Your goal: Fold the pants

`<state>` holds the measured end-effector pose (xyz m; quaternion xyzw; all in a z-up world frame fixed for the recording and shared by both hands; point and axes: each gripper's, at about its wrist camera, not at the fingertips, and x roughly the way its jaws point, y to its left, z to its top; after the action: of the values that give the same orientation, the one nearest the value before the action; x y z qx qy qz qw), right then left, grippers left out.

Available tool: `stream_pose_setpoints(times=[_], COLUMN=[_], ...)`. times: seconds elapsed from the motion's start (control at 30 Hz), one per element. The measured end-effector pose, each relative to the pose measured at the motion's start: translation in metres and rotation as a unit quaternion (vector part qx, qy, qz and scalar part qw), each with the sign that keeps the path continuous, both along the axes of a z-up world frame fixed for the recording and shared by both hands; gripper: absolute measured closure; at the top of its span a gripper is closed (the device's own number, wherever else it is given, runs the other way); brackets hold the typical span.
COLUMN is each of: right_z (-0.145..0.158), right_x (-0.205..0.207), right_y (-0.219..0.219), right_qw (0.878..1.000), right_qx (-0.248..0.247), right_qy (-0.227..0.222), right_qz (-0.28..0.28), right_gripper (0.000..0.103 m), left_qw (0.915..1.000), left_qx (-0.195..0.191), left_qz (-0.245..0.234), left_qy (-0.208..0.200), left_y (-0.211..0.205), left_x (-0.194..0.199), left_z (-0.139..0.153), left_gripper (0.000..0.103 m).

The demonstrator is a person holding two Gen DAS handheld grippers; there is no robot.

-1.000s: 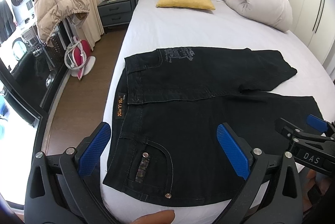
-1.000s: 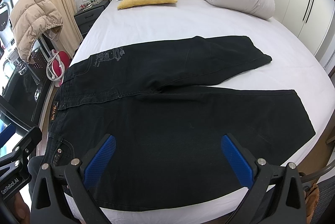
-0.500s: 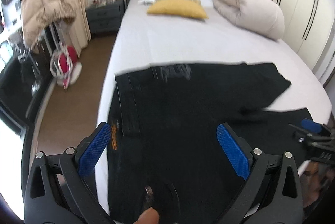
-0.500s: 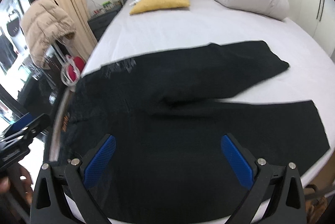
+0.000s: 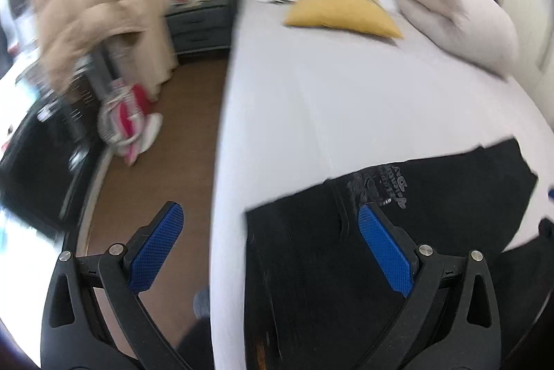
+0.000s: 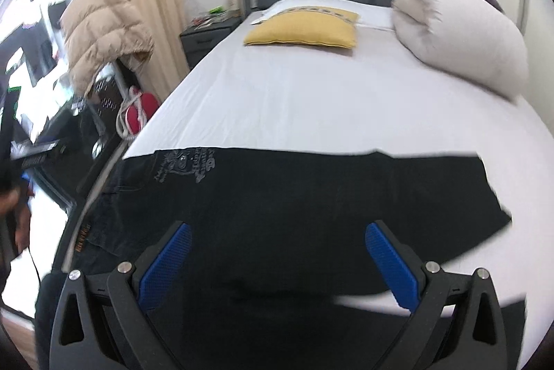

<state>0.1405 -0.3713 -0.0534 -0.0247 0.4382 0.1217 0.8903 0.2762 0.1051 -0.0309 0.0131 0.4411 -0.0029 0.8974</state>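
Left wrist view: heavy motion blur; camera is pointing past the bed's left edge, floor (image 5: 152, 183) showing at 9 o'clock.
Pants (image 5: 381, 231): black, lying flat on the white bed (image 5: 346, 100), filling the 4 to 6 o'clock part of the left view; in the right view (image 6: 311, 197) they are spreading across the whole lower half, waistband toward 8 o'clock, one leg end toward 3 o'clock.
Writing: grey printed emblem with lettering on the pants (image 5: 377, 185), also showing at 10 o'clock of the garment in the right view (image 6: 185, 164); letters too blurred to read. Small orange-brown waistband patch (image 6: 83, 236), text unreadable.
Left gripper (image 5: 270, 245): jaws standing wide apart, blue pads gripping nothing; right pad (image 5: 384, 252) is overlapping the pants' near corner in the picture, contact cannot be told; left pad is hanging over the floor.
Right gripper (image 6: 277, 262): jaws standing wide apart, nothing between them; both pads are sitting over black cloth, contact cannot be told.
Surroundings: yellow pillow (image 6: 304, 27) and rolled white duvet (image 6: 460, 34) at 12 to 2 o'clock; beige puffer jacket (image 6: 104, 30) at 10 o'clock.
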Motion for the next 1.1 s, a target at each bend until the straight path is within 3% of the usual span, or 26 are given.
stream_pose_setpoints(times=[0.1, 0.2, 0.27, 0.37, 0.43, 0.53, 0.57, 0.67, 0.77, 0.83, 1.1], right_z=[-0.010, -0.024, -0.032, -0.041, -0.046, -0.050, -0.051, -0.053, -0.056, -0.058, -0.075], right_x=[0.025, 0.049, 0.060, 0.077, 0.089, 0.106, 0.110, 0.120, 0.130, 0.136, 0.163], right_y=[0.008, 0.019, 0.025, 0.031, 0.034, 0.039, 0.041, 0.050, 0.061, 0.070, 0.105], right_qw=[0.998, 0.990, 0.985, 0.979, 0.978, 0.976, 0.975, 0.970, 0.964, 0.959, 0.930], right_qx=[-0.018, -0.032, -0.033, -0.023, -0.024, -0.019, -0.019, -0.033, -0.050, -0.060, -0.110], right_qy=[0.010, 0.036, 0.051, 0.061, 0.065, 0.072, 0.072, 0.075, 0.077, 0.080, 0.112], right_qz=[0.063, 0.130, 0.160, 0.191, 0.195, 0.203, 0.208, 0.228, 0.249, 0.266, 0.332], right_gripper=[0.014, 0.029, 0.032, 0.035, 0.036, 0.039, 0.040, 0.047, 0.052, 0.053, 0.059], left_qw=[0.9955, 0.9817, 0.9673, 0.9509, 0.9421, 0.9268, 0.9253, 0.9250, 0.9256, 0.9297, 0.9501], left_qx=[-0.003, -0.025, -0.044, -0.043, -0.038, -0.014, -0.011, -0.001, 0.013, 0.019, 0.021], left_qz=[-0.087, -0.166, -0.213, -0.253, -0.270, -0.299, -0.301, -0.296, -0.295, -0.291, -0.287], left_qy=[0.036, 0.090, 0.130, 0.173, 0.195, 0.226, 0.230, 0.239, 0.236, 0.225, 0.119], left_y=[-0.003, -0.004, -0.011, -0.022, -0.029, -0.039, -0.040, -0.040, -0.044, -0.044, -0.047], left_x=[0.052, 0.090, 0.107, 0.122, 0.118, 0.119, 0.120, 0.126, 0.127, 0.124, 0.079], left_z=[-0.026, -0.055, -0.072, -0.097, -0.111, -0.129, -0.130, -0.131, -0.129, -0.123, -0.086], left_gripper=[0.003, 0.016, 0.020, 0.027, 0.039, 0.042, 0.045, 0.072, 0.094, 0.096, 0.099])
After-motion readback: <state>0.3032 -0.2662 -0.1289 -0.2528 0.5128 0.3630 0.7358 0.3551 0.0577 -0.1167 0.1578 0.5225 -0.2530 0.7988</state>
